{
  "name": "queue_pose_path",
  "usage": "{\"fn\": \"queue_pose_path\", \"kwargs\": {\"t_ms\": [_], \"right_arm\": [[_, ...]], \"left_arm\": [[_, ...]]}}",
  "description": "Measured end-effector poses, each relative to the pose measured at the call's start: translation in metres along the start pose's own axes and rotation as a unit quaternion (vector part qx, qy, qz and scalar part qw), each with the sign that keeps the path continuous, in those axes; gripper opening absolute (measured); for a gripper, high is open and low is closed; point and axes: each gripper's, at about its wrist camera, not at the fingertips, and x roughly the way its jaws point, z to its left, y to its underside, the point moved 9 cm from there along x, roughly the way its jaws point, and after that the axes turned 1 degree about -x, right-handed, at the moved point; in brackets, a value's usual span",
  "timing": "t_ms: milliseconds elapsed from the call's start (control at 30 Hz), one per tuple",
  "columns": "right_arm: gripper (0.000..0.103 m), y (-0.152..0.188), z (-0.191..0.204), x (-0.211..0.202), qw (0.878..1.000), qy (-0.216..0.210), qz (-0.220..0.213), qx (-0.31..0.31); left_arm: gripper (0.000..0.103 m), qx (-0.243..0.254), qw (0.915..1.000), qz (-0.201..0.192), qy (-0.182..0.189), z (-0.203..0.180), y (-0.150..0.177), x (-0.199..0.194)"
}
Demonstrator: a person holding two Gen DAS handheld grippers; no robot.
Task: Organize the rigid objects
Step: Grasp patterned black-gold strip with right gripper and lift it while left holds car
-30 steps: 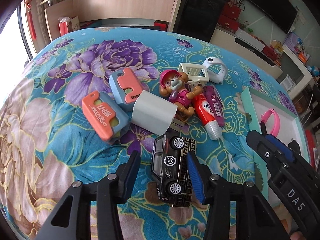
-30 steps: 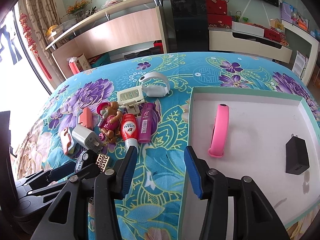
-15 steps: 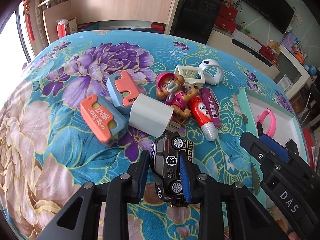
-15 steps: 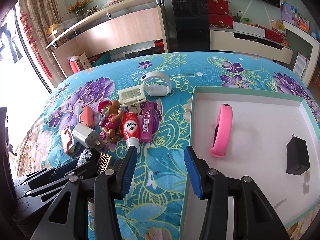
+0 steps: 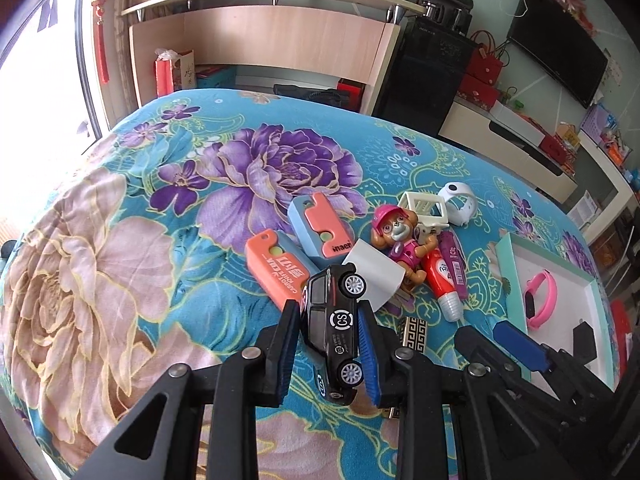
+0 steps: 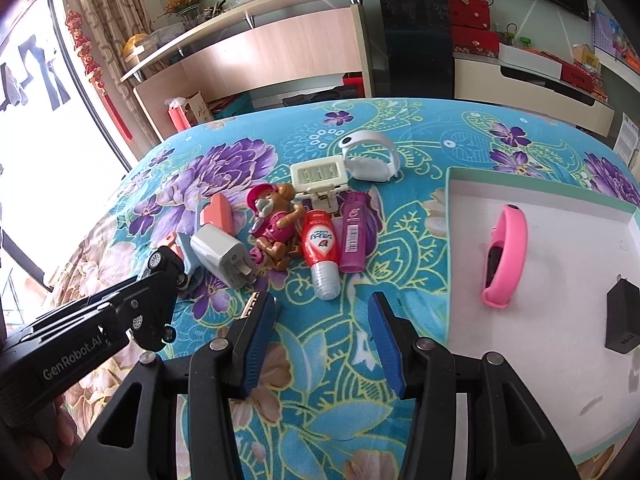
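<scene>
Toy car [image 5: 334,334] half-hidden between left tongs [image 5: 328,344]

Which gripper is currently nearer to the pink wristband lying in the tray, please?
Right. The right gripper hangs open just outside the tray, close to the pink wristband. The left gripper, shut on the toy car, is farther off beside the clutter.

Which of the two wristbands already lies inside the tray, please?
The pink wristband, lying on the tray's white floor near a black charger; the white wristband sits on the floral cloth.
</scene>
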Motion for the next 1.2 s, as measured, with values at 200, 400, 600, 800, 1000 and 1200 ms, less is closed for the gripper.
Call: {"fn": "queue_pose_path", "kwargs": {"t_ms": [200,400,600,800,1000,1200], "right_arm": [[0.047,0.010,0.031,0.012,0.999,-0.018,0.019,-0.035],[0.044,0.021,0.054,0.021,0.997,-0.023,0.036,-0.065],[0.039,0.028,0.060,0.027,0.995,-0.009,0.049,-0.083],[0.034,0.028,0.047,0.030,0.996,0.002,0.056,-0.065],[0.032,0.031,0.052,0.037,0.995,0.012,0.062,-0.081],[0.032,0.034,0.054,0.041,0.993,0.025,0.063,-0.096]], "left_arm": [[0.030,-0.015,0.9998,-0.006,-0.008,0.013,-0.002,-0.003],[0.031,-0.023,0.9997,-0.007,-0.009,0.018,-0.002,-0.004],[0.031,-0.026,0.9996,-0.005,-0.011,0.021,-0.001,-0.003],[0.030,-0.026,0.9996,-0.001,-0.011,0.022,0.000,-0.001],[0.030,-0.023,0.9997,0.004,-0.011,0.020,0.001,0.002],[0.031,-0.022,0.9997,0.008,-0.012,0.019,0.003,0.004]]}}
